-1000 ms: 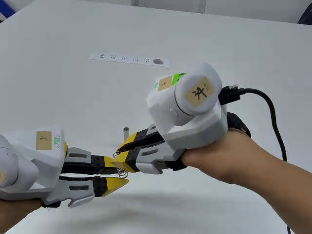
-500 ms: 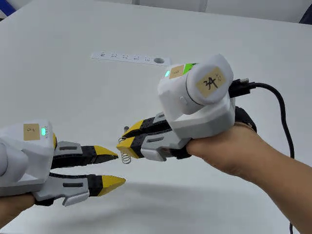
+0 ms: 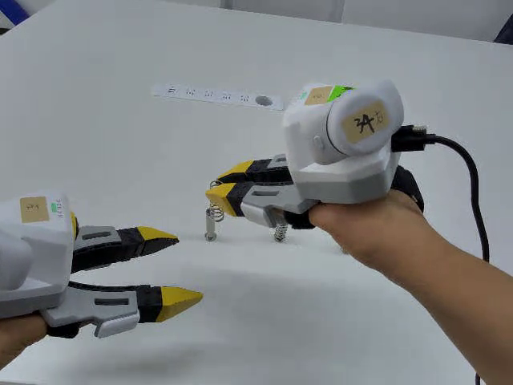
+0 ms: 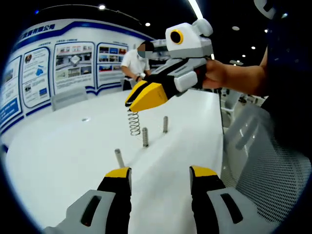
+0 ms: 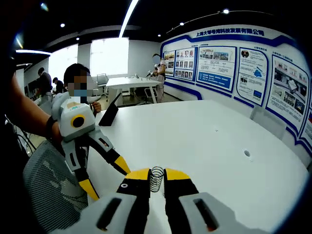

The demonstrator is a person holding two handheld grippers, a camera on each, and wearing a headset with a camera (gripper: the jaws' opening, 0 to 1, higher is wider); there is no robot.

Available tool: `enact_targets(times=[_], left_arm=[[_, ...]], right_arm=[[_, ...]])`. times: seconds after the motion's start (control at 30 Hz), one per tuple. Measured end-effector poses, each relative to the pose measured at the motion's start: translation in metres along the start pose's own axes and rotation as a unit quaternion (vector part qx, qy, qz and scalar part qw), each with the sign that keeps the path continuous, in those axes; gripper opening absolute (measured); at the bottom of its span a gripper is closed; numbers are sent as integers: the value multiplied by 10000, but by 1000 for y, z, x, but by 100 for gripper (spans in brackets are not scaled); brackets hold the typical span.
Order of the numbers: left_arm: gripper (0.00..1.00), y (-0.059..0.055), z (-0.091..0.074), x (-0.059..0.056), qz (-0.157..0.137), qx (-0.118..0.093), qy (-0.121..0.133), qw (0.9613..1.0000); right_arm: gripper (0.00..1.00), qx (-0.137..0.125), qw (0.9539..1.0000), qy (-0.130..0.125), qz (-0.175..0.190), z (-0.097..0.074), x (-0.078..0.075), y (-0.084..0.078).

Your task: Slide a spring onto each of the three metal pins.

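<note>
My right gripper (image 3: 215, 195) is shut on the top of a small wire spring (image 3: 215, 215), which hangs just above a bare metal pin (image 3: 210, 233) on the white table (image 3: 120, 144). A second pin (image 3: 280, 233) under the gripper body carries a spring. In the left gripper view the held spring (image 4: 134, 123) dangles from the right gripper (image 4: 146, 96) over three upright pins: a near bare pin (image 4: 119, 157), a middle one (image 4: 145, 137) with a spring, a far one (image 4: 165, 124). The spring (image 5: 156, 183) sits between the right gripper's (image 5: 156, 173) jaws. My left gripper (image 3: 183, 267) stands open and empty, low at the left.
A white power strip (image 3: 216, 96) lies flat at the back of the table. A black cable (image 3: 461, 164) trails from the right gripper across the right side. People stand in the room behind (image 4: 134, 63).
The left gripper let go of the spring, opened and drew back to the left. The right gripper carried the spring up and right, so it now hangs over a pin.
</note>
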State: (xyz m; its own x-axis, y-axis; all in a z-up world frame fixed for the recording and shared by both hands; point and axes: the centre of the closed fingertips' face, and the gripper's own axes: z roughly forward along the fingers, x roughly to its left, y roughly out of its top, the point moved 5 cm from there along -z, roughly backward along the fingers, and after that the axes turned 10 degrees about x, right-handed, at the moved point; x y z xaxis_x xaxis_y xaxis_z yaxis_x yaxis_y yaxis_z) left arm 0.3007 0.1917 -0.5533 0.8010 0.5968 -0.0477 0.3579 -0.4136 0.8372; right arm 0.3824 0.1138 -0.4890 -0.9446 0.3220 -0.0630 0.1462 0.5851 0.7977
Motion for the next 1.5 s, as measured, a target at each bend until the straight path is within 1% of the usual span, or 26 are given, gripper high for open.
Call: enact_targets(times=[0.07,0.2,0.33,0.57,0.73,1.07,1.3,1.5], left_arm=[[51,-1,0,0,-31,3,19,10000],[53,-1,0,-1,-66,0,33,10000],[55,-1,0,0,-106,-17,63,9999],[58,-1,0,0,-152,-31,90,9998],[59,0,0,0,-190,-62,104,9997],[60,-4,-1,1,-235,-35,111,9997],[59,-5,0,2,-232,-1,88,9997],[59,-7,-1,3,-249,22,96,9996]], right_arm=[[11,-55,10000,-80,-14,3,-4,2],[11,-107,9998,-130,-62,11,-6,4],[11,-72,9998,-163,-75,22,-12,0],[11,-18,9998,-186,-7,35,-21,-7],[11,37,9998,-155,81,44,-23,-12],[11,90,9998,-131,125,51,-23,-20],[11,68,9997,-138,163,53,-25,-22],[11,127,9997,-127,189,59,-25,-28]])
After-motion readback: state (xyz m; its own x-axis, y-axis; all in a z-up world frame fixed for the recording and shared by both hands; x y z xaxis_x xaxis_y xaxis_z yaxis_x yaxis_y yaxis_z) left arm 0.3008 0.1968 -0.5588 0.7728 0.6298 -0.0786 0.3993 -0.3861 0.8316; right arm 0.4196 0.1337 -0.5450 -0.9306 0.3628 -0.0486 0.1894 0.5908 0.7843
